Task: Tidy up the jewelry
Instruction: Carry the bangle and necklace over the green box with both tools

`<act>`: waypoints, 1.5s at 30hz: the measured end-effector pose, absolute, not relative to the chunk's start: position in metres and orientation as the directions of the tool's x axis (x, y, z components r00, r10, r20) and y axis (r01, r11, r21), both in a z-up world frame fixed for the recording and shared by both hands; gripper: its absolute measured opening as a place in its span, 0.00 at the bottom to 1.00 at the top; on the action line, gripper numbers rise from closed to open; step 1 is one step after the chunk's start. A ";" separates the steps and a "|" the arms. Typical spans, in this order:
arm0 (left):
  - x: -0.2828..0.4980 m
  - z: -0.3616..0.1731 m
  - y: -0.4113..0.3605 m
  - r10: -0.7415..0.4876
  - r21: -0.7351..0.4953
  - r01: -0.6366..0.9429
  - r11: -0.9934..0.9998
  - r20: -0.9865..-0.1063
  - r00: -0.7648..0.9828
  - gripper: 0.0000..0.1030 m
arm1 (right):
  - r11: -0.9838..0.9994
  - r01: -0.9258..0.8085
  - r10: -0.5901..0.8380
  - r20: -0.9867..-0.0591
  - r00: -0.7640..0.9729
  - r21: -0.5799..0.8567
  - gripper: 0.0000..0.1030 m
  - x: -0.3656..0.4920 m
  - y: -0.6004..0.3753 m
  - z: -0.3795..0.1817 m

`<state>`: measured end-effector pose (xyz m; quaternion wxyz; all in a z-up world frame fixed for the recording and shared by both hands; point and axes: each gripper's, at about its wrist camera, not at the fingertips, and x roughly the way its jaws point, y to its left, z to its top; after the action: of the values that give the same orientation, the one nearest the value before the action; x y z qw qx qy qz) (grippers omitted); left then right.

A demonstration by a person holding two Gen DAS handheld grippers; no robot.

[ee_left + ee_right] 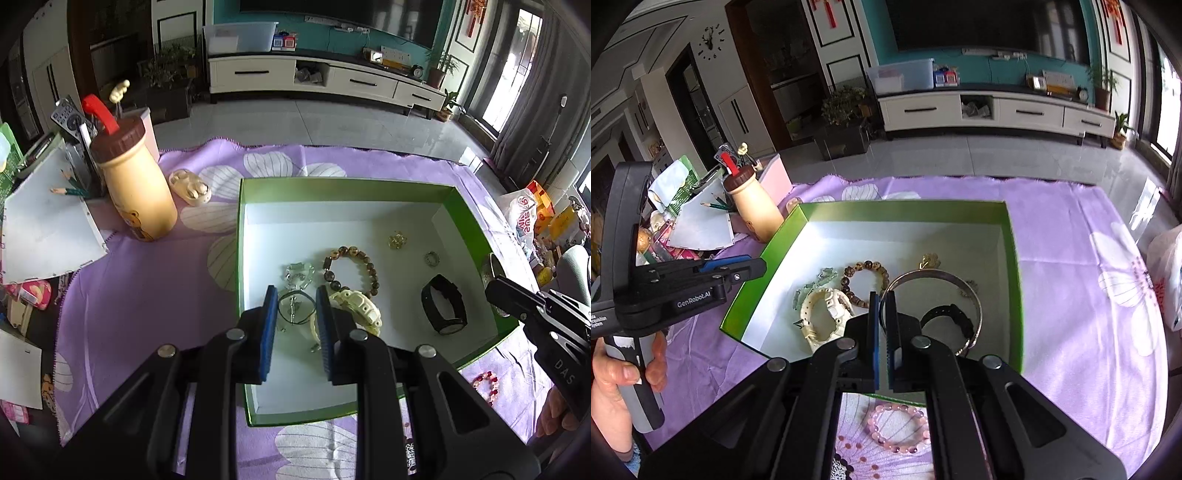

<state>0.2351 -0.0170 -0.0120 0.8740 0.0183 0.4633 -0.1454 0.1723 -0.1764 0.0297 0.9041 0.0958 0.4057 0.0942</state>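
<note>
on the left tongs (753, 266), "GenRobot.AI" lettering

Green box (1012, 266), white inside, open, centre of frame on purple cloth. Contents: brown bead bracelet (866, 282), mid-floor; cream watch (822, 317), lower left, touching the beads; clear crystal piece (812, 286), left; gold trinket (929, 260), upper right; black watch (951, 315), lower right. Silver bangle (945, 291), tilted, raised above the box floor. Pink bead bracelet (897, 428), outside the box, bottom centre on the cloth.
</note>
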 end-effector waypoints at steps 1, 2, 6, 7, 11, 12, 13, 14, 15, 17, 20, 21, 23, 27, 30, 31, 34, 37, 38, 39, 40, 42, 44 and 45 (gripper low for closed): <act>0.237 -0.014 -0.017 -0.238 -0.106 0.270 0.957 -0.819 0.522 0.20 | 0.962 -0.094 0.254 -0.718 0.648 0.256 0.02 0.175 -0.176 0.028; 0.240 -0.018 -0.018 -0.240 -0.111 0.269 0.957 -0.825 0.511 0.20 | 0.961 -0.096 0.258 -0.720 0.644 0.259 0.02 0.177 -0.176 0.027; 0.251 -0.025 -0.020 -0.236 -0.118 0.262 0.958 -0.841 0.487 0.20 | 0.956 -0.088 0.273 -0.734 0.622 0.281 0.02 0.186 -0.175 0.019; 0.253 -0.026 -0.021 -0.235 -0.119 0.258 0.959 -0.844 0.482 0.20 | 0.954 -0.087 0.278 -0.736 0.618 0.287 0.02 0.188 -0.174 0.017; 0.259 -0.032 -0.025 -0.211 -0.096 0.254 0.962 -0.853 0.477 0.20 | 0.950 -0.096 0.295 -0.748 0.594 0.298 0.02 0.195 -0.171 0.008; 0.261 -0.034 -0.026 -0.203 -0.089 0.253 0.963 -0.857 0.473 0.20 | 0.949 -0.097 0.298 -0.753 0.587 0.300 0.02 0.196 -0.170 0.005; 0.262 -0.036 -0.027 -0.197 -0.083 0.252 0.964 -0.860 0.471 0.20 | 0.949 -0.097 0.298 -0.757 0.581 0.299 0.02 0.197 -0.170 0.004; 0.263 -0.039 -0.028 -0.189 -0.075 0.251 0.965 -0.863 0.468 0.20 | 0.951 -0.098 0.295 -0.762 0.576 0.295 0.02 0.199 -0.169 0.001; 0.264 -0.040 -0.029 -0.186 -0.074 0.250 0.966 -0.866 0.465 0.20 | 0.951 -0.098 0.296 -0.765 0.572 0.294 0.02 0.200 -0.168 0.000; 0.266 -0.044 -0.030 -0.183 -0.072 0.249 0.966 -0.871 0.456 0.20 | 0.949 -0.099 0.300 -0.768 0.567 0.298 0.02 0.201 -0.167 -0.003; 0.268 -0.048 -0.032 -0.173 -0.063 0.249 0.967 -0.876 0.451 0.20 | 0.944 -0.107 0.318 -0.767 0.557 0.313 0.02 0.205 -0.165 -0.005; 0.269 -0.049 -0.033 -0.169 -0.060 0.247 0.967 -0.877 0.449 0.20 | 0.943 -0.111 0.320 -0.768 0.554 0.313 0.02 0.206 -0.163 -0.006; 0.271 -0.051 -0.034 -0.164 -0.055 0.246 0.968 -0.879 0.448 0.20 | 0.943 -0.115 0.322 -0.773 0.546 0.312 0.02 0.210 -0.160 -0.007; 0.273 -0.053 -0.037 -0.158 -0.048 0.250 0.967 -0.883 0.442 0.20 | 0.943 -0.127 0.327 -0.778 0.536 0.308 0.02 0.215 -0.153 -0.008; 0.275 -0.055 -0.038 -0.154 -0.045 0.250 0.967 -0.887 0.436 0.20 | 0.942 -0.142 0.331 -0.784 0.525 0.303 0.02 0.216 -0.147 -0.009; 0.276 -0.056 -0.039 -0.151 -0.043 0.250 0.967 -0.888 0.435 0.20 | 0.943 -0.144 0.329 -0.788 0.520 0.299 0.02 0.217 -0.145 -0.010; 0.277 -0.057 -0.041 -0.149 -0.038 0.252 0.967 -0.887 0.436 0.20 | 0.945 -0.142 0.325 -0.796 0.510 0.295 0.02 0.219 -0.143 -0.013; 0.278 -0.058 -0.042 -0.146 -0.035 0.255 0.966 -0.889 0.433 0.20 | 0.942 -0.140 0.333 -0.798 0.502 0.305 0.02 0.221 -0.143 -0.014; 0.278 -0.058 -0.043 -0.144 -0.031 0.256 0.966 -0.890 0.434 0.20 | 0.943 -0.137 0.329 -0.801 0.501 0.302 0.02 0.221 -0.143 -0.015; 0.279 -0.058 -0.043 -0.142 -0.029 0.257 0.966 -0.890 0.434 0.20 | 0.944 -0.134 0.328 -0.802 0.499 0.302 0.02 0.222 -0.143 -0.015; 0.278 -0.058 -0.044 -0.143 -0.029 0.257 0.966 -0.890 0.434 0.20 | 0.943 -0.130 0.329 -0.803 0.496 0.306 0.02 0.222 -0.144 -0.016; 0.278 -0.058 -0.043 -0.143 -0.030 0.257 0.966 -0.889 0.434 0.20 | 0.942 -0.129 0.331 -0.803 0.496 0.309 0.02 0.222 -0.144 -0.016; 0.278 -0.058 -0.044 -0.140 -0.025 0.260 0.965 -0.890 0.434 0.20 | 0.942 -0.129 0.333 -0.803 0.494 0.311 0.02 0.222 -0.143 -0.017; 0.279 -0.058 -0.044 -0.138 -0.022 0.261 0.965 -0.890 0.434 0.20 | 0.942 -0.128 0.333 -0.803 0.494 0.312 0.02 0.223 -0.143 -0.017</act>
<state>0.2788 -0.0436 -0.0582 0.8447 0.0593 0.5187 -0.1179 0.2227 -0.1428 -0.0171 0.8577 0.1058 0.4849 0.1342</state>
